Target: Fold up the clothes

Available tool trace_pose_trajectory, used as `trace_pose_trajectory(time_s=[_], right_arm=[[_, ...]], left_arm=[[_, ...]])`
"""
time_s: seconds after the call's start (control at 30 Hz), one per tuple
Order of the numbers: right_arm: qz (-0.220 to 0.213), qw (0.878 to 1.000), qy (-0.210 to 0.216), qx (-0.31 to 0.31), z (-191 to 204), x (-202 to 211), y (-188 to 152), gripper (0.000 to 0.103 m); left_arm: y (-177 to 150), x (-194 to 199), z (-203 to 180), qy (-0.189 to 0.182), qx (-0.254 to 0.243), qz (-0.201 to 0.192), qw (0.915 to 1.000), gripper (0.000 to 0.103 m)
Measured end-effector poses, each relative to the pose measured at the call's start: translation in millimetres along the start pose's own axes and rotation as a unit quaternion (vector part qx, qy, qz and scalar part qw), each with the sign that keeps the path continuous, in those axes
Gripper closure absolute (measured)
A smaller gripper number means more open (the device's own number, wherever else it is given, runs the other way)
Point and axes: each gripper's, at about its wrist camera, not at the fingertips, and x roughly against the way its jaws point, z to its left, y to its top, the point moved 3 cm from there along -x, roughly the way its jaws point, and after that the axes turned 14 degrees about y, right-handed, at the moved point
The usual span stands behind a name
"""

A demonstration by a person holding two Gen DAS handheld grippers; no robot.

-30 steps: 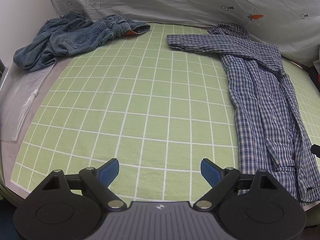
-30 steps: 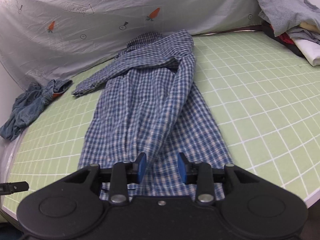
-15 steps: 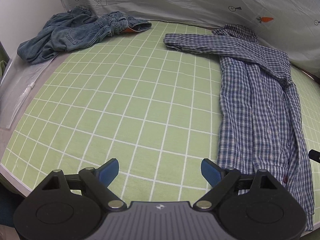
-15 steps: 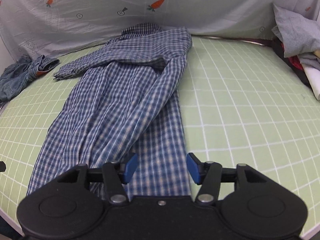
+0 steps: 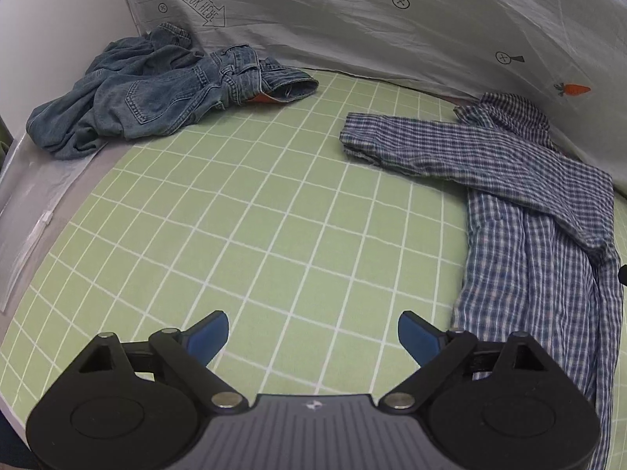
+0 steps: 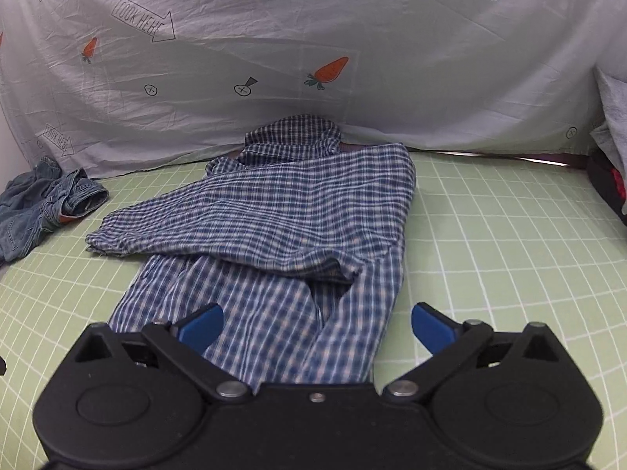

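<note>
— Since a second ago, what has changed?

— Both views have slid along the mat: the plaid shirt now fills the middle of the right wrist view with its collar straight ahead, where earlier only its lower part lay ahead of the fingers. The right gripper had its blue pads close together then; its jaws are opening now and stand wide.

— Is anything between them?

— Shirt fabric shows in the gap, but the fingers do not press on it. It lies loose on the mat.

— Where exactly is the shirt?

— Flat on the green grid mat, collar against the hanging white sheet, one sleeve folded across the chest toward the left of that view. In the left wrist view the shirt runs down the right edge.

— And the left gripper?

— The left gripper hangs spread wide over bare mat, nothing between its pads, just beside the shirt's hem.

— Anything else around?

— Crumpled jeans at the far left corner, touching the sheet. Grey and dark clothes are piled at the right edge of the right wrist view.
</note>
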Motion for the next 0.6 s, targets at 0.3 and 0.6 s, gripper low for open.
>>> trace_pose_trajectory(time_s=[0.3,0.6], right_arm=[[0.023,0.997,-0.02,-0.065,-32.5,-101.8,51.4,0.02],[0.058,0.997,-0.047,-0.035,-42.5,-147.3,48.4,0.054]], left_arm=[[103.7,-97.7,-49.0,-0.006,-0.006,0.0,1.0,0.01],[136.9,-145.3,-76.5,-0.023,-0.01,-0.003,0.9997,0.017]])
